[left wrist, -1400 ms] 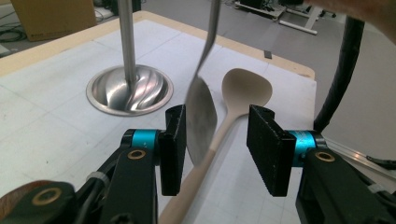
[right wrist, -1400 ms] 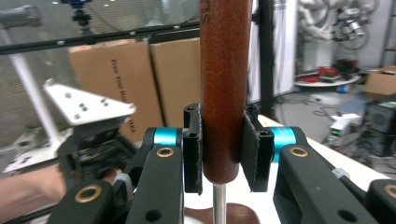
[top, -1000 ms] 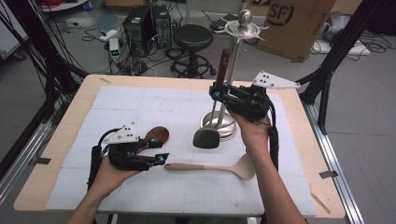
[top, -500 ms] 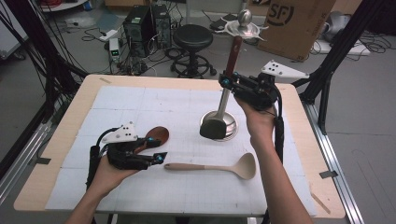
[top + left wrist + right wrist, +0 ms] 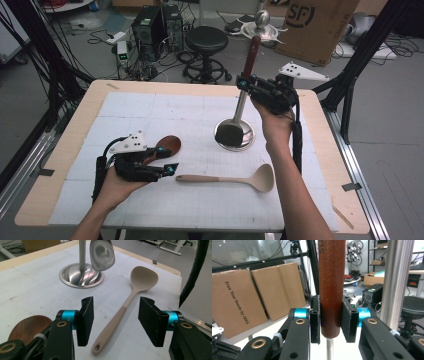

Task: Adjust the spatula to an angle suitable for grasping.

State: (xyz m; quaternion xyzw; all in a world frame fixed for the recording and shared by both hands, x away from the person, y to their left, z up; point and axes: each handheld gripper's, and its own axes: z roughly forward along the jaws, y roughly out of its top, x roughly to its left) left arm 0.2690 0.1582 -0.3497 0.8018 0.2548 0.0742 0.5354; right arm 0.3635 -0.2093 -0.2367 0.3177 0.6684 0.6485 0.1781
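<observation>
The counter carries a steel stand with a round dished base and an upright post; the top of that post is hard to separate from the clutter behind it in the high view. Held beside the post is a ladle with a brown handle and a steel bowl. In the right gripper view its handle runs off the top edge, and its bowl lies below the frame. In the high view the bowl hangs low over the stand's base; whether it touches the base cannot be told.

The person's right forearm reaches up the right side of the counter, hand raised, with the right tongs clenched on the brown handle near its lower end, the handle upright between the pads. The left hand rests low on the counter's near left, with the left tongs released, jaws wide apart. A beige spoon lies flat just ahead of them, handle end toward the gap, bowl pointing away. A brown wooden spoon lies partly hidden under the left tongs.
</observation>
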